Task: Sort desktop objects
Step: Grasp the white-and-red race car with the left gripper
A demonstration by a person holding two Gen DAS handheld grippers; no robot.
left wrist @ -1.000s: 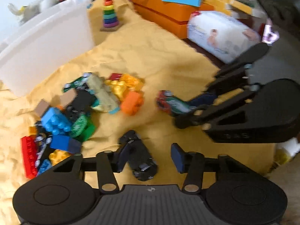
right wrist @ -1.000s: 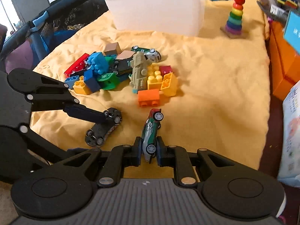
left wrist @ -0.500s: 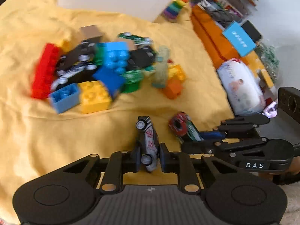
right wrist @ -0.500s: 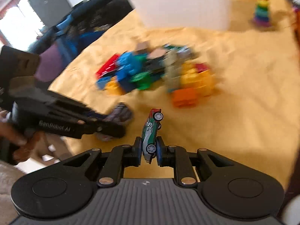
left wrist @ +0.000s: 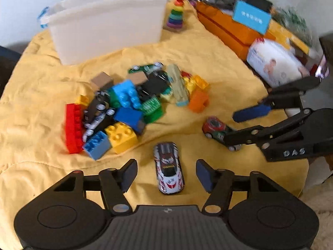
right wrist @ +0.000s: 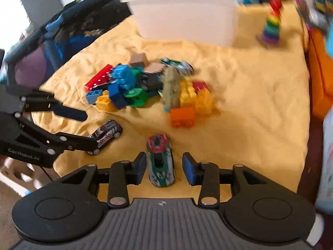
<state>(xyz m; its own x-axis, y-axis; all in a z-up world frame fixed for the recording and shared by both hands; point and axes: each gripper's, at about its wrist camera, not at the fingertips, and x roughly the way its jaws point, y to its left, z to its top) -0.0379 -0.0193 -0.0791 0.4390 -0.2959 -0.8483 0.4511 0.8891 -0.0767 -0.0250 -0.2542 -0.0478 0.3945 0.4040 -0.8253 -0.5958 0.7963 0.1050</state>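
A white and black toy car [left wrist: 168,167] rests on its wheels on the yellow cloth [left wrist: 208,54], between the fingers of my left gripper [left wrist: 166,174]. Its jaws are opening and the pads stand clear of the car. A green and red toy car [right wrist: 160,162] lies between the fingers of my right gripper [right wrist: 164,169], whose jaws are also opening without touching it. Each view shows the other gripper: the right gripper [left wrist: 230,127] over the green car [left wrist: 215,128], the left gripper [right wrist: 88,129] over the white car [right wrist: 106,133]. A pile of bricks [left wrist: 129,104] mixed with other cars lies beyond.
A large white plastic bin [left wrist: 104,27] stands at the back of the cloth, with a rainbow ring stacker [left wrist: 177,12] beside it. Orange boxes [left wrist: 224,27] and a white nappy pack [left wrist: 274,64] border the right side. A dark chair [right wrist: 68,31] stands off the left edge.
Half a second ago both grippers were shut on their cars, held on edge. Both have since opened, and the cars now sit flat on the cloth. The left gripper shifted sideways.
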